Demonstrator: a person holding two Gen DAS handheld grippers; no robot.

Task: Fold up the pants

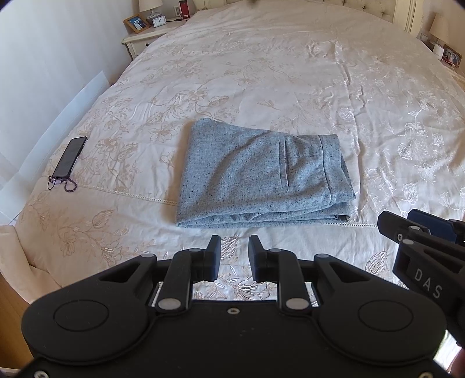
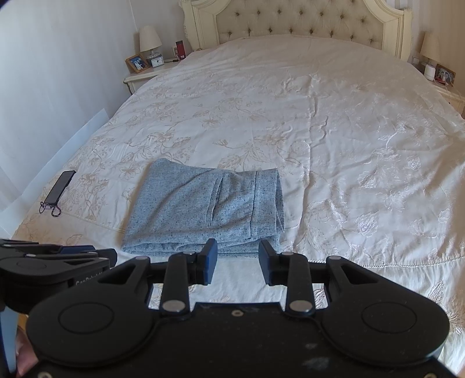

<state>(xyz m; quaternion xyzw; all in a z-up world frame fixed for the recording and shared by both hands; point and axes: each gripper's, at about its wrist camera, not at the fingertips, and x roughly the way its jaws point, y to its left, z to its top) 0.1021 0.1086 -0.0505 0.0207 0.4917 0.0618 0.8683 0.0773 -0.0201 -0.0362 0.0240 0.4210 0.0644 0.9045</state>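
Note:
The grey speckled pants (image 1: 261, 177) lie folded into a thick rectangle on the cream bedspread (image 1: 261, 72), waistband to the right. My left gripper (image 1: 234, 256) hovers just short of the pants' near edge, open, with nothing between its fingers. In the right wrist view the pants (image 2: 203, 209) sit ahead and to the left. The right gripper (image 2: 238, 258) is open and empty, its tips over the near right corner of the fold. The right gripper's fingers (image 1: 412, 229) show at the right edge of the left wrist view. The left gripper's fingers (image 2: 87, 253) show at the left of the right wrist view.
A black phone (image 1: 69, 157) with a wrist cord lies near the bed's left edge, also seen as the phone (image 2: 59, 186). A nightstand (image 2: 142, 77) with a lamp, clock and photo frame stands at the back left. The tufted headboard (image 2: 305, 23) is behind; another nightstand (image 2: 444, 87) is at right.

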